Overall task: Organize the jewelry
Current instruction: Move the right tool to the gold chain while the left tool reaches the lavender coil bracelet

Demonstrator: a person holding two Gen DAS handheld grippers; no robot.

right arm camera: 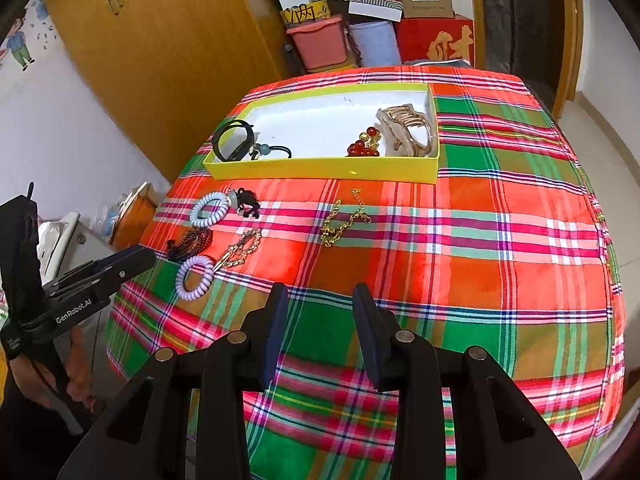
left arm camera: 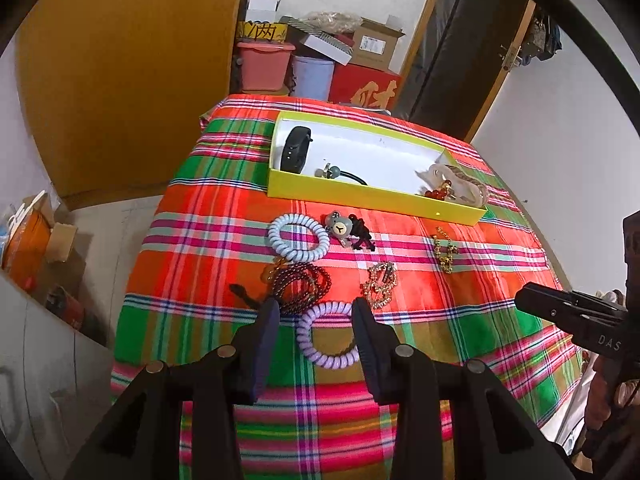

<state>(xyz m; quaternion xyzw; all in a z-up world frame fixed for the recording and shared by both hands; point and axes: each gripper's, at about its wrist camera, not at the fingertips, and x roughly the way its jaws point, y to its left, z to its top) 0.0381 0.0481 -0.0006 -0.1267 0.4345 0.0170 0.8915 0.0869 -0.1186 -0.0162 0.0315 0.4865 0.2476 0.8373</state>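
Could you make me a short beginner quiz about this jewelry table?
1. True or false: the black wristband lies inside the yellow cardboard box.
2. Which item lies between the left gripper fingers: A the purple spiral hair tie, B the gold chain bracelet, C the beige claw hair clip?
3. Fill in: the right gripper is ____, holding nothing.

Key: 1 true; 2 A; 3 open.

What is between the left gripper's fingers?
The purple coil bracelet lies between the open left gripper fingers, seen in the left wrist view.
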